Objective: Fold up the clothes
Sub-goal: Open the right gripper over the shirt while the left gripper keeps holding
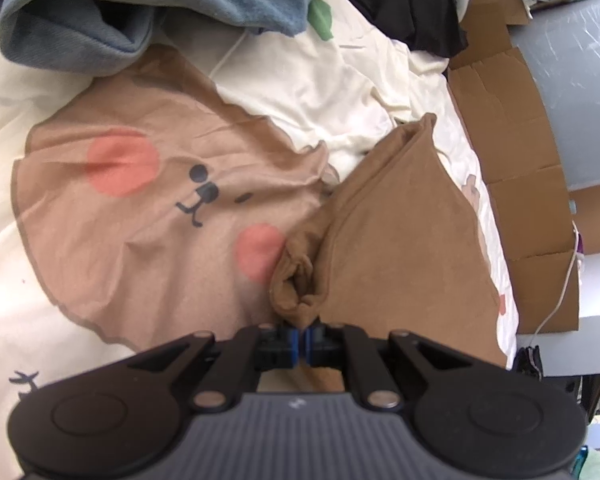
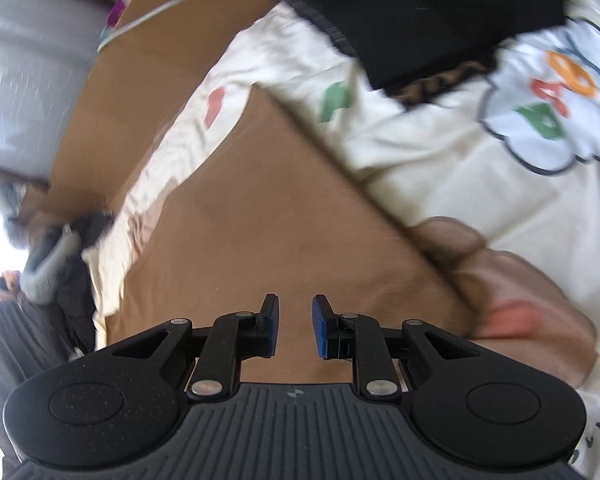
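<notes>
A brown garment lies on a cream bedspread printed with a big bear face. My left gripper is shut on a bunched corner of the brown garment at its near left edge. In the right wrist view the same brown garment spreads flat under my right gripper, which is open with its blue pads a small gap apart, hovering just above the cloth and holding nothing.
A blue-grey garment is heaped at the back left, a black garment at the back right. Flattened cardboard and a grey bin line the bed's right side. A white cable hangs there.
</notes>
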{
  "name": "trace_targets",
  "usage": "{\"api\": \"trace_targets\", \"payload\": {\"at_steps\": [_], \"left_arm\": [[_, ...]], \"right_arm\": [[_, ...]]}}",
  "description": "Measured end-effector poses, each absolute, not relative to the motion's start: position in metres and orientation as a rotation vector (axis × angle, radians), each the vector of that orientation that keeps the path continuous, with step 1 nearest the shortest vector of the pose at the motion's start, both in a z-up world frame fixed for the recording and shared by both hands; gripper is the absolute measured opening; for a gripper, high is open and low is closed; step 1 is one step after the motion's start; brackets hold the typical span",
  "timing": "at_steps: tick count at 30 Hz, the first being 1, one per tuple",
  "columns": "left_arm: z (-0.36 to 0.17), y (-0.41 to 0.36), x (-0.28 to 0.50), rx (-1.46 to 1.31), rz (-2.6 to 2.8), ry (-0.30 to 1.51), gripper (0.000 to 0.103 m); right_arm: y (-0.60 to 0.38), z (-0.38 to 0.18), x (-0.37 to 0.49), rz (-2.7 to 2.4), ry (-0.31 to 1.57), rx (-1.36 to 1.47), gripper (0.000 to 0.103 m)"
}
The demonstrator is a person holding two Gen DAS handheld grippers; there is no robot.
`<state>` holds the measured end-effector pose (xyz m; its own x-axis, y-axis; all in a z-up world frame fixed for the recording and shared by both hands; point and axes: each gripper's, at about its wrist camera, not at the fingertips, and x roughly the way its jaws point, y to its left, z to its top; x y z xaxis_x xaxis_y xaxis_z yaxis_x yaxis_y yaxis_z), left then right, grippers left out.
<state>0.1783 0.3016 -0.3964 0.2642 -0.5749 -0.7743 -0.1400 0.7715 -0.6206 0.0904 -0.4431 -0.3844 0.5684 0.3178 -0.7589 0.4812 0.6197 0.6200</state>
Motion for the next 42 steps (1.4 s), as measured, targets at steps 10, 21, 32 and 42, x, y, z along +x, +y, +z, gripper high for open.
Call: {"api": "trace_targets", "payload": {"at_steps": [10, 21, 32, 42], "left_arm": [[-0.395, 0.311, 0.170, -0.722, -0.341, 1.255, 0.003], [-0.405, 0.326, 0.157, -0.833, -0.355, 1.190, 0.003], [-0.398, 0.328, 0.159, -0.820, -0.356, 1.194, 0.003], [-0.400, 0.328, 0.158, -0.819, -0.361, 1.188, 0.003]], "right_arm": [[-0.348, -0.387, 0.155, 0.140, 1.050, 0.667, 0.019], [-0.260, -0.397, 0.180, 0.294, 1.069, 0.383, 0.018], [-0.231, -0.414, 0.192, 0.327, 1.119, 0.310, 0.000], [-0.231, -0.409, 0.142, 0.416, 1.182, 0.271, 0.000]]}}
